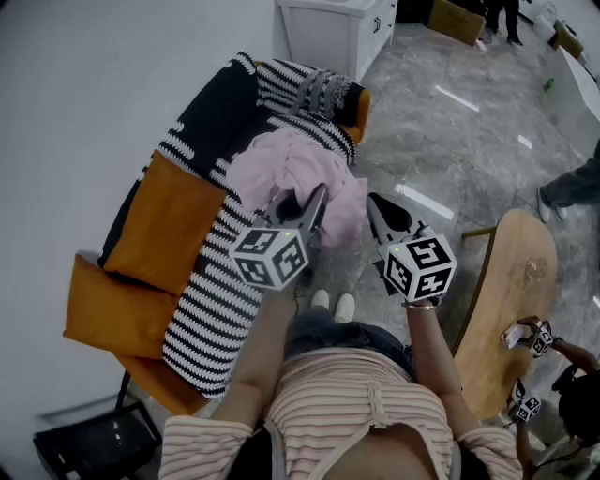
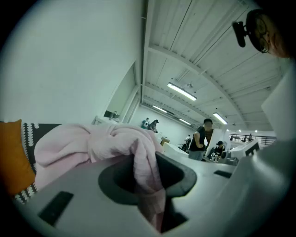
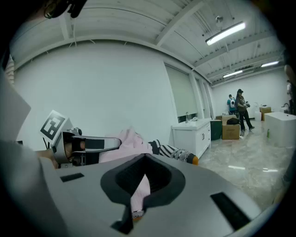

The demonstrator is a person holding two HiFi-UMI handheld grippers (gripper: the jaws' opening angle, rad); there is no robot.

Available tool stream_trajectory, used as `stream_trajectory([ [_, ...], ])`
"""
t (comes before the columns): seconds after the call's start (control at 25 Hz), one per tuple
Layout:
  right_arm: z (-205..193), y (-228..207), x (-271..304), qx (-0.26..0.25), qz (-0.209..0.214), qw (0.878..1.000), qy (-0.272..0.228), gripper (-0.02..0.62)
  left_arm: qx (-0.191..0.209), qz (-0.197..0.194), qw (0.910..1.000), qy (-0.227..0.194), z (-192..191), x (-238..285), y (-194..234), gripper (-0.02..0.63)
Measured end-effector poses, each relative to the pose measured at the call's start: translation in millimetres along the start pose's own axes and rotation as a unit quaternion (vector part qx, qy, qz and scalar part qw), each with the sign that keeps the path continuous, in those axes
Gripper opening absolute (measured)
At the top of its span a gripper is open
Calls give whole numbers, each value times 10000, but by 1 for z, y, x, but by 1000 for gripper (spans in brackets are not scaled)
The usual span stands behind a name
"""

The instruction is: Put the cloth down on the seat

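Note:
A crumpled pink cloth (image 1: 292, 172) hangs in the air over the seat, an armchair (image 1: 155, 225) with orange cushions and a black-and-white striped throw (image 1: 217, 298). My left gripper (image 1: 313, 202) is shut on the cloth's near edge; in the left gripper view the pink fabric (image 2: 92, 147) runs down into the pinched jaws (image 2: 152, 203). My right gripper (image 1: 377, 208) holds the cloth's right edge, with a strip of fabric (image 3: 138, 190) caught between its closed jaws (image 3: 135, 206). The left gripper (image 3: 83, 146) and the bunched cloth (image 3: 127, 144) show in the right gripper view.
A white cabinet (image 1: 337, 28) stands beyond the armchair. To the right is a round wooden table (image 1: 511, 300), where another person's hands hold small grippers (image 1: 532, 339). A black stool (image 1: 94, 436) sits at the lower left. People stand far off (image 3: 238, 109).

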State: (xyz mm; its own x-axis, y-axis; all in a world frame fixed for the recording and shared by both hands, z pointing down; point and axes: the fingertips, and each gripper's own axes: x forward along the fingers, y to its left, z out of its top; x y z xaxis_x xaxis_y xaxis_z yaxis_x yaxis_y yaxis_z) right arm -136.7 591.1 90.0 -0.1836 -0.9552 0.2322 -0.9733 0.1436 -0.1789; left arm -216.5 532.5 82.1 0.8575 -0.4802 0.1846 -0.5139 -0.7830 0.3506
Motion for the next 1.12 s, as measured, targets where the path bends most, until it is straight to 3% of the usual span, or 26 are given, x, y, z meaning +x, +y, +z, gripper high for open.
stream_trajectory([
  [0.52, -30, -12, 5, 4, -129, 9999, 83, 8, 42, 8, 10000, 53, -21, 9, 10, 107],
  [1.12, -26, -38, 8, 232, -92, 9996, 122, 9, -15, 220, 9998, -25, -2, 21, 19, 107],
])
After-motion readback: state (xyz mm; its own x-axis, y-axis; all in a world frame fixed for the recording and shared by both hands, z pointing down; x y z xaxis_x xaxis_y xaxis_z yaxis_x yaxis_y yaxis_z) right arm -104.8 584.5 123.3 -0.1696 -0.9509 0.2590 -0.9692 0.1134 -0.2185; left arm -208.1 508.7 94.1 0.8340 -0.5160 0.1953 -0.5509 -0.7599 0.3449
